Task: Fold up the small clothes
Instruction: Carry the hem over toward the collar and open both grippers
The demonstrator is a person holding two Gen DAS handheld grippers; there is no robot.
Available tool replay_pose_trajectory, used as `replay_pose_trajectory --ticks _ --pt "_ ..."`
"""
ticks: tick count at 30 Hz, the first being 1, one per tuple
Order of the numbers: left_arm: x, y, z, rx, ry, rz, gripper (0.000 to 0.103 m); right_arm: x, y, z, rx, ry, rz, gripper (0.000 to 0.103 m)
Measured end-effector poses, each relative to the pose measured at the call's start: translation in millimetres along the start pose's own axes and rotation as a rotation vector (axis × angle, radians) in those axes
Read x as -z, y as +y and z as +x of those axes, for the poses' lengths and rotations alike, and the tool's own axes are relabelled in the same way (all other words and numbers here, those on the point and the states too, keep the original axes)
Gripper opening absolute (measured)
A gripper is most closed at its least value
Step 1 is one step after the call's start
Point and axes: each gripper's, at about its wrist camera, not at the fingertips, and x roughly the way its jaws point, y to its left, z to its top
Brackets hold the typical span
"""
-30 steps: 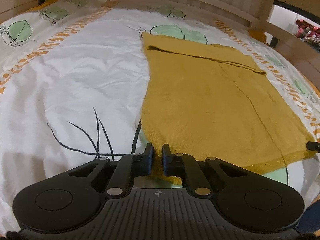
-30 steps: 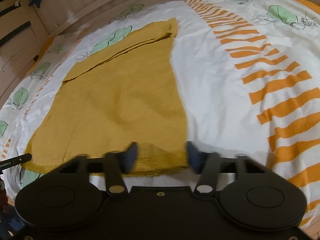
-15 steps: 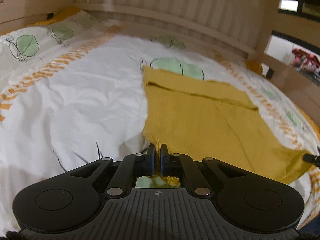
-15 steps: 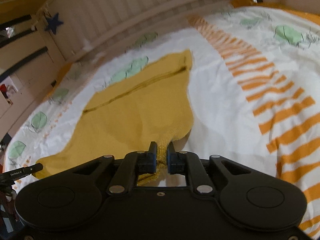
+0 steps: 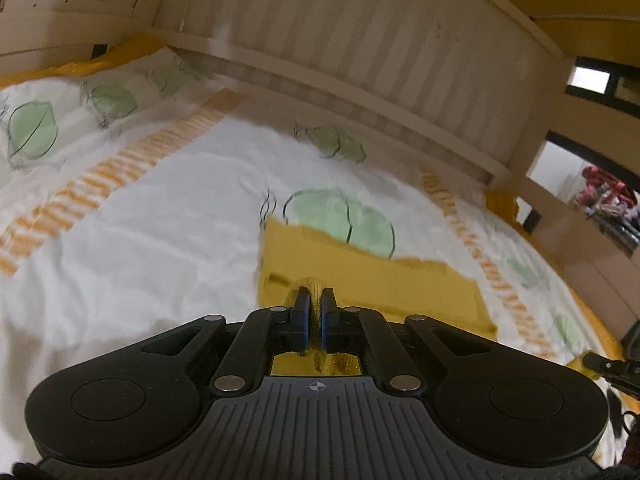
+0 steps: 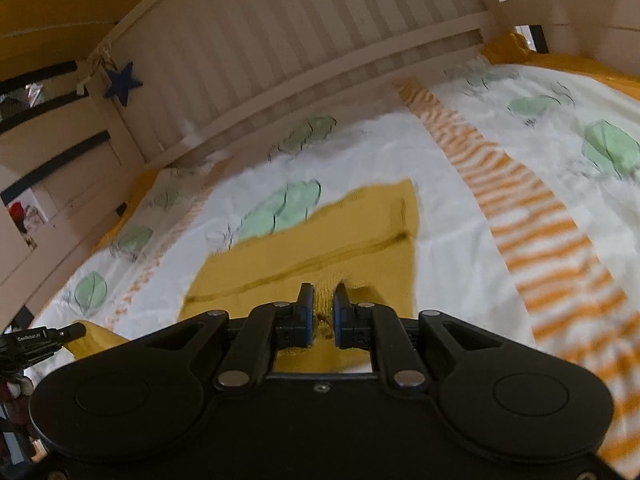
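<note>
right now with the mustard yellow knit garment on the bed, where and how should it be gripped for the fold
Grip the mustard yellow knit garment at its two near hem corners, coming from the near side. Both are already pinched: the left gripper and the right gripper are each shut on bunched fabric. The far end lies flat on the white leaf-print bedcover, so lifting the near edge carries it over.

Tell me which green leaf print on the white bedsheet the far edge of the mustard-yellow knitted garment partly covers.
The large green leaf pair at the mustard-yellow knitted garment's far edge, middle of the white bedsheet; the other leaf prints lie clear of the cloth.
</note>
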Motion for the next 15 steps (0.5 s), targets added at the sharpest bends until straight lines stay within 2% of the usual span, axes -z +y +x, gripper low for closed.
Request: replay_pose_trajectory --ticks 8,15 --pt "-46.9 2.1 65.9 -0.009 -0.007 -0.053 0.005 -55.5 -5.9 62.8 0.028 -0.031 -0.02 0.017" --pt "-64.0 5.1 127.2 -0.044 0.01 -0.039 0.005 -86.0 -19.7 130.1 0.063 -0.021 -0.009 0.017"
